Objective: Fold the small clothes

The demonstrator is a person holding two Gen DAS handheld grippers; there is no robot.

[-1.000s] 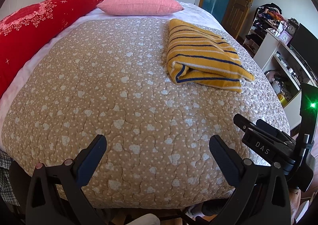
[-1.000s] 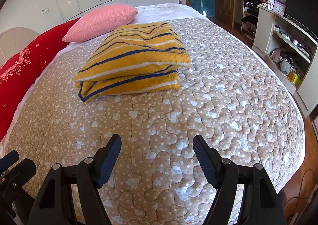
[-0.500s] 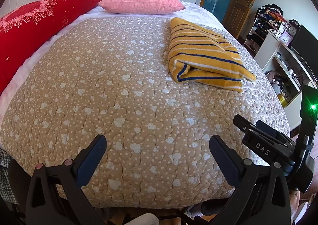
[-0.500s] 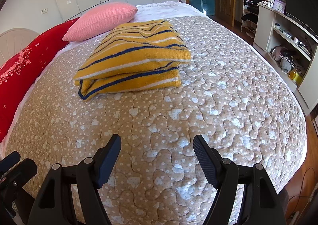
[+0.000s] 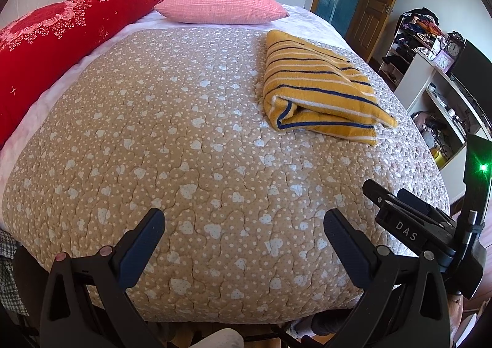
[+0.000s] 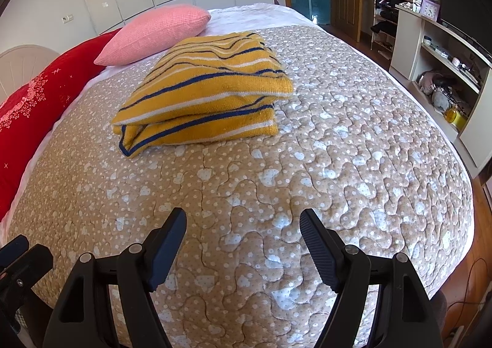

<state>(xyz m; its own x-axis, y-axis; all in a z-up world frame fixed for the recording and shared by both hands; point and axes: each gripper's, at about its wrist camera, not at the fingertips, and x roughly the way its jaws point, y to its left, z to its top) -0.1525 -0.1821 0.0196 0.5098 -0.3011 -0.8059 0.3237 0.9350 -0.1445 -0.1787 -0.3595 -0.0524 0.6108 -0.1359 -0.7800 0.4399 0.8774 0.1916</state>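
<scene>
Both the left gripper (image 5: 243,232) and right gripper (image 6: 243,232) hover spread and empty over the quilt (image 6: 338,148), well short of the folded sweater (image 6: 203,102), which looks soft, light, probably best pinched at its corners.

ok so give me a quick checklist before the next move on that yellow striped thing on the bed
1. Left tool open and holding nothing: ok.
2. Right tool open and holding nothing: ok.
3. Yellow striped garment lies folded on the quilt, touched by neither tool: ok.
4. Fold is tidy: not ok, the near edges are uneven and one corner sticks out lower left.
5. Path from both tools to the garment is bare quilt: ok.
6. Garment is apart from the pink pillow and red pillow: ok.
</scene>
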